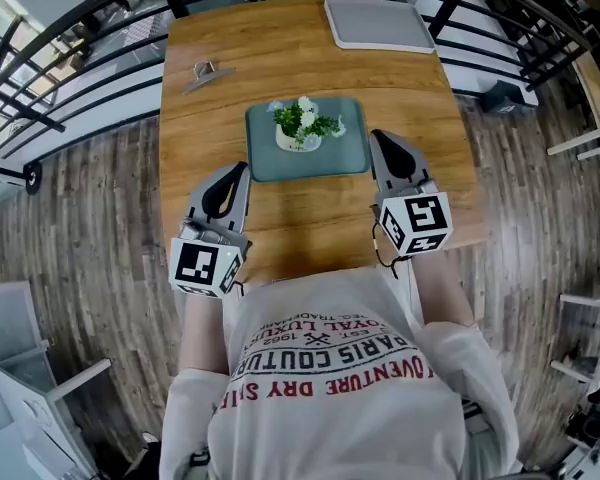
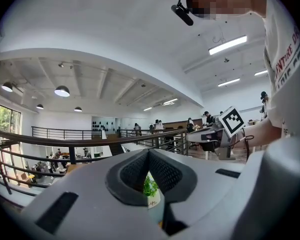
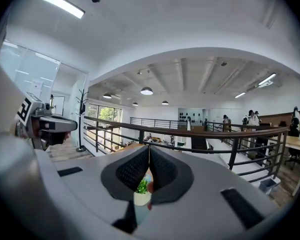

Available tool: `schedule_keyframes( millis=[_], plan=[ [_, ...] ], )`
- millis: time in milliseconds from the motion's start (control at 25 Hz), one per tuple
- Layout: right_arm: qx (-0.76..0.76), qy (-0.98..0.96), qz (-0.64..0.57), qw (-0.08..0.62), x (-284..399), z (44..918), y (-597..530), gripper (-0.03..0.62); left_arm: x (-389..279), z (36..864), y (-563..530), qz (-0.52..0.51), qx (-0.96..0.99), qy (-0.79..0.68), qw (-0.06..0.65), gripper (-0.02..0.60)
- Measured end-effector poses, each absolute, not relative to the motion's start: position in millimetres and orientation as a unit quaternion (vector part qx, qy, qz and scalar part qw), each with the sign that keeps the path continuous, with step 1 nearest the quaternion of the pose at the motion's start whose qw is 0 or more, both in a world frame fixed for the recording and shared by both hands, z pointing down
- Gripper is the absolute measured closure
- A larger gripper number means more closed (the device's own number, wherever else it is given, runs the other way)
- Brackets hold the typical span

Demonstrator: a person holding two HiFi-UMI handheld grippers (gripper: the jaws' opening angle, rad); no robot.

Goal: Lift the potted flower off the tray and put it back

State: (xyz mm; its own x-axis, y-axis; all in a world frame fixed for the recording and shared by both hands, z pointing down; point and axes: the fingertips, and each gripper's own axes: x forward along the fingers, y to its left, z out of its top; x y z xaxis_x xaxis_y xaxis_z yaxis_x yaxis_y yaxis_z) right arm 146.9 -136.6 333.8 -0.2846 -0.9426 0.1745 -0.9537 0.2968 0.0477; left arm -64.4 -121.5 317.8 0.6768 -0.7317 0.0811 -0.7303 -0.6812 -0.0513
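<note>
The potted flower (image 1: 305, 125), white blooms and green leaves in a small white pot, stands on the grey-green tray (image 1: 265, 158) in the middle of the wooden table (image 1: 310, 58). My left gripper (image 1: 242, 168) hovers near the tray's front left corner, jaws shut with nothing in them. My right gripper (image 1: 377, 136) is just off the tray's right edge, also shut and empty. In the left gripper view the closed tips (image 2: 149, 153) point level, and the flower (image 2: 150, 186) shows below them. The right gripper view shows its closed tips (image 3: 149, 149) above the flower (image 3: 141, 186).
A grey rectangular pad (image 1: 378, 23) lies at the table's far right. A small metal clip (image 1: 206, 73) sits at the far left. Black railings (image 1: 70, 38) run behind and beside the table. Wood floor surrounds it, and a white chair (image 1: 30, 388) stands at my lower left.
</note>
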Motion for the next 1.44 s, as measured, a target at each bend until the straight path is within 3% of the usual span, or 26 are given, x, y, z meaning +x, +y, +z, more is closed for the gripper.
schedule_keyframes(
  millis=[1440],
  plan=[
    [0.575,-0.816,0.007,0.058,135,310,-126,0.568,-72,314,-132,-0.048,-0.907,0.419,-0.006,0.569]
  ],
)
